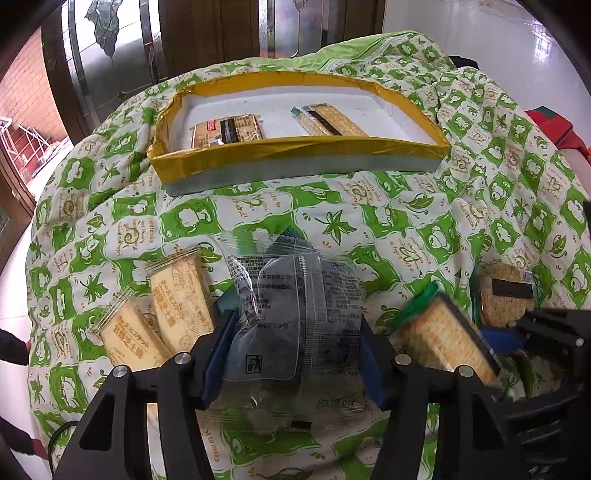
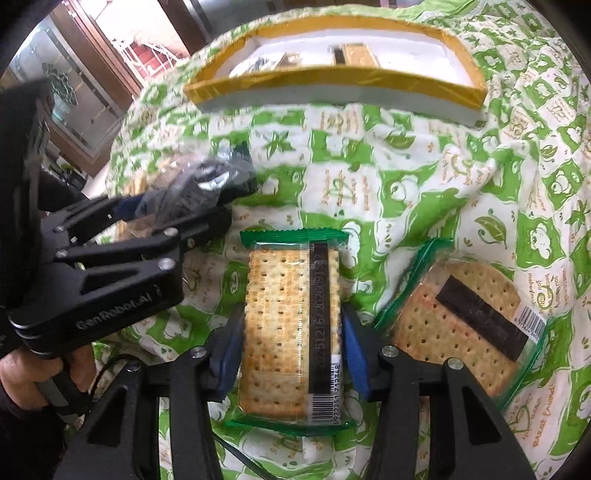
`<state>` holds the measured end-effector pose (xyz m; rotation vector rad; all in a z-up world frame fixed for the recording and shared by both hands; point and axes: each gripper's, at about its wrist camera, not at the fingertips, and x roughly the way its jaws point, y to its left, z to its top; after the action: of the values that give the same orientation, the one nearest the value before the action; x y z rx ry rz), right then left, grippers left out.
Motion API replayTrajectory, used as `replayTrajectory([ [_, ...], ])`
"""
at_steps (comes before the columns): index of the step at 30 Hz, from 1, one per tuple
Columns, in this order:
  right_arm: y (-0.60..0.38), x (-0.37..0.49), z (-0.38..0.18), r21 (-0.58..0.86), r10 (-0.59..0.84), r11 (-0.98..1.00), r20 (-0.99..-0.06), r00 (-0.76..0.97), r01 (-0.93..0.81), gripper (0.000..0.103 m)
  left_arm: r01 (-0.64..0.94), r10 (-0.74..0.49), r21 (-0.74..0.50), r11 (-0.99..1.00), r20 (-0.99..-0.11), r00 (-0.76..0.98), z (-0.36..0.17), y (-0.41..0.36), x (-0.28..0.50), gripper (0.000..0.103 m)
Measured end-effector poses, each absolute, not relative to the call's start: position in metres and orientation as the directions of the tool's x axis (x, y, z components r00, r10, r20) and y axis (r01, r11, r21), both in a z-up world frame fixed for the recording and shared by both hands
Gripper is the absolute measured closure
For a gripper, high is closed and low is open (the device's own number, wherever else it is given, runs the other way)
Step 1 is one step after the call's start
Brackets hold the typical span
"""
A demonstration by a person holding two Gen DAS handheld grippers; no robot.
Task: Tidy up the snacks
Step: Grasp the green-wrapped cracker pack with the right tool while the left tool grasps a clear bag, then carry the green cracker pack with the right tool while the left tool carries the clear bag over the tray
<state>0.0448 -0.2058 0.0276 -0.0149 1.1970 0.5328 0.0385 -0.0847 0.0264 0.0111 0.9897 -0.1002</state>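
Observation:
My left gripper (image 1: 295, 354) is shut on a clear dark snack packet (image 1: 291, 306) and holds it above the green quilt; it also shows in the right wrist view (image 2: 199, 188). My right gripper (image 2: 293, 350) is shut on a green-edged cracker packet (image 2: 291, 325), which also shows in the left wrist view (image 1: 447, 339). A yellow-taped white tray (image 1: 295, 153) lies further back and holds two cracker packets (image 1: 229, 131) (image 1: 328, 118). A round cracker packet (image 2: 465, 325) lies right of my right gripper. Two cheese biscuit packets (image 1: 177, 295) (image 1: 129, 339) lie left of my left gripper.
The green-and-white quilt (image 1: 369, 221) covers the whole surface and is rumpled at the right. A dark wood and glass door (image 1: 110, 55) stands behind. White glossy floor (image 1: 480, 33) lies beyond the quilt's edge. A red cloth (image 1: 554, 129) lies at the far right.

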Motion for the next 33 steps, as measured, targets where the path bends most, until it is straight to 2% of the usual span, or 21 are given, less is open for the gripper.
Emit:
replayTrajectory([
  [12,-0.221,0.048,0.046,0.288,0.421,0.88,-0.841,0.341,-0.377,0.055,0.083,-0.136,-0.109,0.991,-0.824,0.55,0.034,-0.085,0.029,0.042],
  [24,-0.24,0.044,0.066,0.29,0.434,0.885,-0.795,0.423,-0.363,0.055,0.094,-0.137,-0.102,0.99,-0.811,0.568,0.04,-0.093,0.027,0.042],
  [33,-0.233,0.045,0.067,0.274,0.425,0.888,-0.794,0.434,-0.37,0.055,0.094,-0.142,-0.107,0.99,-0.804,0.577,0.043,-0.092,0.027,0.042],
])
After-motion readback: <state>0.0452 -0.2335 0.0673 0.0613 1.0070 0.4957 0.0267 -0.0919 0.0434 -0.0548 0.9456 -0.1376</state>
